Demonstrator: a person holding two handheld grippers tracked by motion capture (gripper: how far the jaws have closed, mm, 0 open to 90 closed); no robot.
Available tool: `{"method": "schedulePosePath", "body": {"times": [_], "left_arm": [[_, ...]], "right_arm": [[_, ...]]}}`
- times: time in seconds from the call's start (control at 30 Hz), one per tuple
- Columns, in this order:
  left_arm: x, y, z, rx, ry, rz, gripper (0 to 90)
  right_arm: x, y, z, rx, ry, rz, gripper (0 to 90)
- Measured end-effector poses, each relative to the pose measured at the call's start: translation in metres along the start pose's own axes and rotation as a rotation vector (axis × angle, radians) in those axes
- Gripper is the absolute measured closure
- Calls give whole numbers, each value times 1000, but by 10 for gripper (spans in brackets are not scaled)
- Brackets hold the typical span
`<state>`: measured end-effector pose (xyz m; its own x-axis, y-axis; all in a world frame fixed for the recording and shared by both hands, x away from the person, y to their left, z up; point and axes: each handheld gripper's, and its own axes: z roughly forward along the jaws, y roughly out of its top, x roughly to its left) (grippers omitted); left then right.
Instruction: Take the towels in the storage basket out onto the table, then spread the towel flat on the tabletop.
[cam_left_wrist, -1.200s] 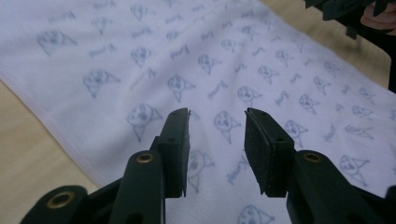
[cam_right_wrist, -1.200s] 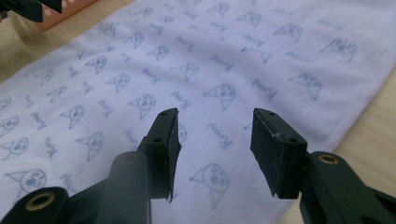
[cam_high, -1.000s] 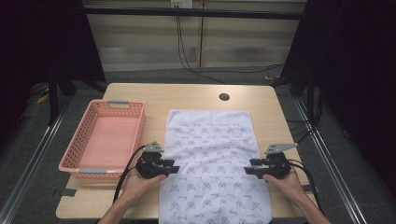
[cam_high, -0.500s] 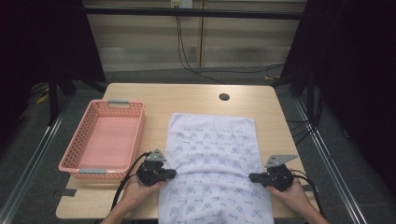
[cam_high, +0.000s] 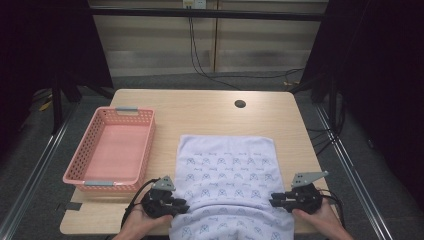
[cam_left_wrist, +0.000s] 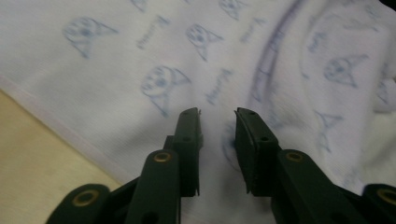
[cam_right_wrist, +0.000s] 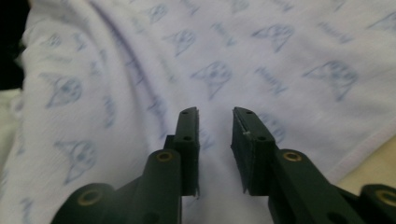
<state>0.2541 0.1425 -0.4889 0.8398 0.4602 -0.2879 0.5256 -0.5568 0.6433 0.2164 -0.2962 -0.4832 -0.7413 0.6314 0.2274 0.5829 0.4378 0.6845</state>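
A white towel (cam_high: 227, 170) printed with small blue motifs lies on the wooden table (cam_high: 200, 110), and its near end droops over the front edge. My left gripper (cam_high: 184, 206) sits at the towel's left edge, pointing inward. My right gripper (cam_high: 272, 201) sits at its right edge. In the left gripper view the jaws (cam_left_wrist: 218, 114) stand a little apart above the cloth (cam_left_wrist: 140, 56), with nothing pinched. The right gripper view shows the same narrow gap (cam_right_wrist: 215, 112) over the cloth (cam_right_wrist: 261, 51). Both pairs of jaws have just been opening. A fold ridge runs across the towel between the grippers.
A pink plastic basket (cam_high: 80, 165) with nothing in it stands at the table's left side. A round cable hole (cam_high: 240, 104) is near the far edge. Dark frame posts and cables stand beyond the table. Bare wood lies past the towel's far end.
Both grippers have moved toward the table's front edge, and the towel has slid that way with them. Its far edge now lies closer to me.
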Motion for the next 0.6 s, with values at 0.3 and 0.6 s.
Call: {"method": "schedulePosePath", "body": {"times": [0.3,0.6], "left_arm": [[39,35,20,-22,93,-4,661],[40,34,23,-20,150,40,796]], "right_arm": [[-36,28,21,-35,-100,47,593],[-48,32,39,-7,-202,-10,629]]}}
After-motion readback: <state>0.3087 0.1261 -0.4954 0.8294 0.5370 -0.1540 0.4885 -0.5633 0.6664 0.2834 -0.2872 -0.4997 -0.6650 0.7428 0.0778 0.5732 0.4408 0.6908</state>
